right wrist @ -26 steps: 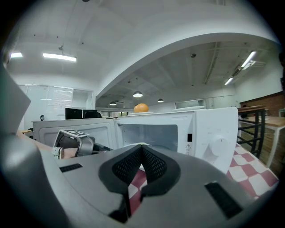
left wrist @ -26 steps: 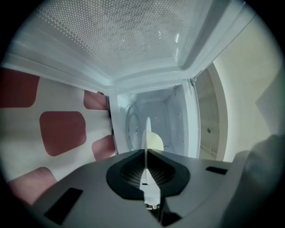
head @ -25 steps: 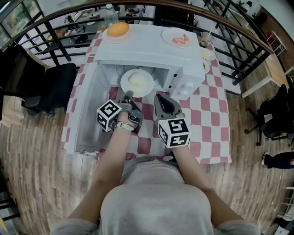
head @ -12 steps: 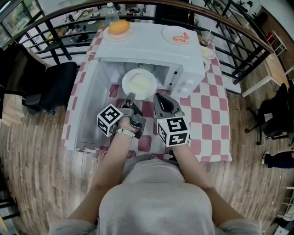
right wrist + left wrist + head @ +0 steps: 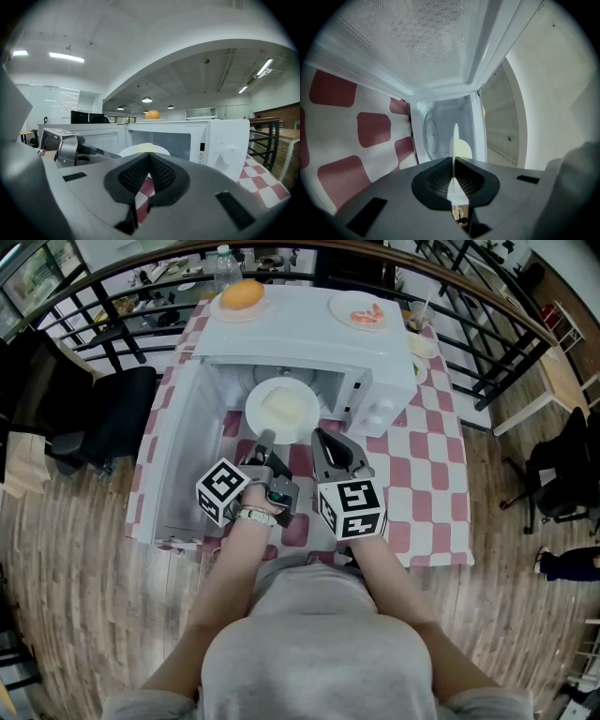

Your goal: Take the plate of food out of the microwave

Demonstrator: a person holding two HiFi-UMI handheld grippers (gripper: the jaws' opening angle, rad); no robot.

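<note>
The microwave (image 5: 309, 343) stands open towards the person, and its door (image 5: 173, 465) swings out to the left, walling off that side of the tabletop (image 5: 427, 474). The plate (image 5: 281, 409) fills most of the cavity mouth. The gaps beside its rim look narrow, though the steep view makes this hard to judge. The left gripper (image 5: 265, 439) and right gripper (image 5: 321, 435) sit side by side, taking the lane straight in front. The control panel (image 5: 380, 413) blocks the right. Further right, the tabletop is bare.
</note>
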